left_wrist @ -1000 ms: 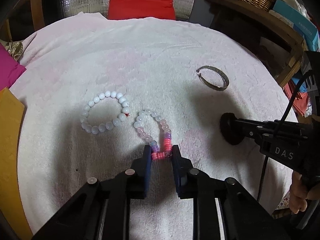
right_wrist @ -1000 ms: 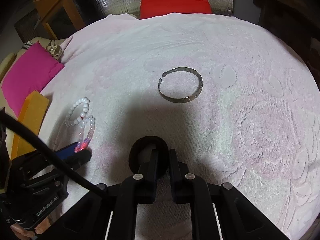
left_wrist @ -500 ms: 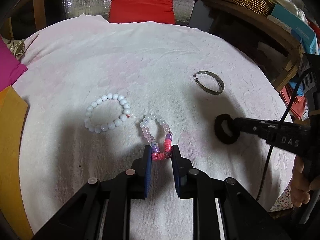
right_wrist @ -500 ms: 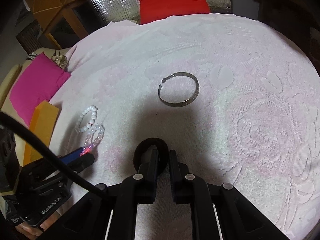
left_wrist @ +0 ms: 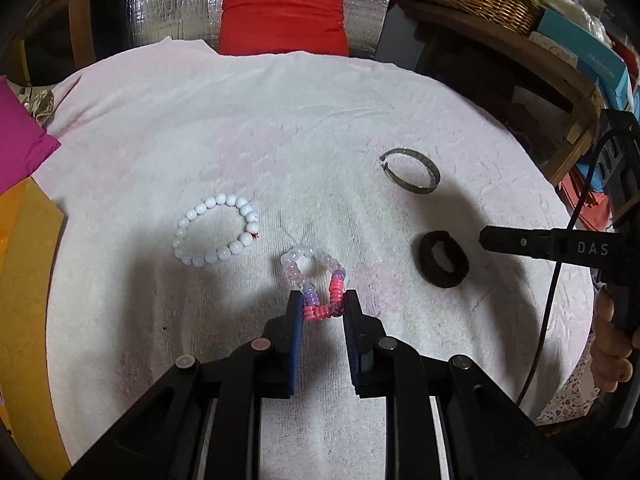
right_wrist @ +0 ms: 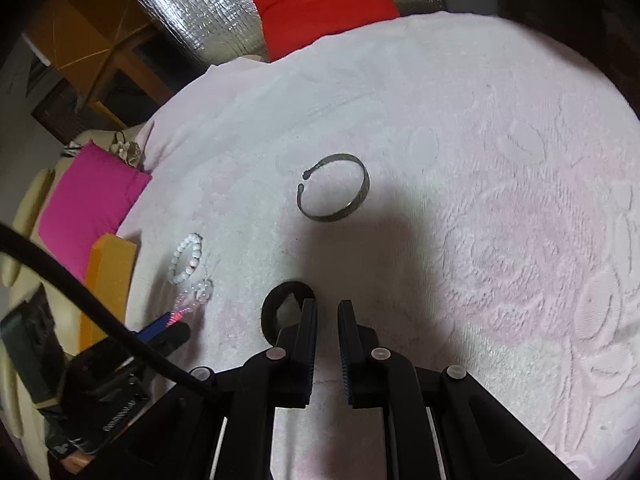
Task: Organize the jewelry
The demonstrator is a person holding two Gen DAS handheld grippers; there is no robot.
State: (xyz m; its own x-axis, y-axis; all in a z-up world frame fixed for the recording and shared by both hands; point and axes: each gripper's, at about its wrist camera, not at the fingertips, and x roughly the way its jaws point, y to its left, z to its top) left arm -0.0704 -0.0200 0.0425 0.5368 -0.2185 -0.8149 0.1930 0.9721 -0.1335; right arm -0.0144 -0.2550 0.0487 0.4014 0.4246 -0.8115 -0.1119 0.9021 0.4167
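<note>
Item 1. Pink, purple and clear beaded bracelet (left_wrist: 318,280): lower centre of the left wrist view, lying on the pale pink textured towel (left_wrist: 280,128) that covers the tabletop. Its near end of pink disc beads is pinched between the blue pads of the left claw (left_wrist: 322,306), which is clenched on it; the far loop of clear beads rests on the cloth.

Item 2. White round-bead bracelet (left_wrist: 216,230): left of centre in that view, just beside item 1 but apart from it, lying flat and closed.

Item 3. Dark metal open cuff bangle (right_wrist: 332,188): centre of the right wrist view, flat, gap to the upper left, well apart from the beads.

Item 4. Black fabric hair band (right_wrist: 280,304): lower centre of the right wrist view, lying on the cloth just left of the right claw (right_wrist: 327,308). That claw is nearly closed and grasps nothing; the band is free beside its left finger.

Handling note, a judgement. The step in hand appears to be placing item 1 in line with the other pieces. The grip holds only a few end beads, so the elastic may stretch or slip; move low and slowly, keep the loop clear of item 2, and release only once the beads lie flat. Keep the right claw clear of item 4 so as not to drag it.
</note>
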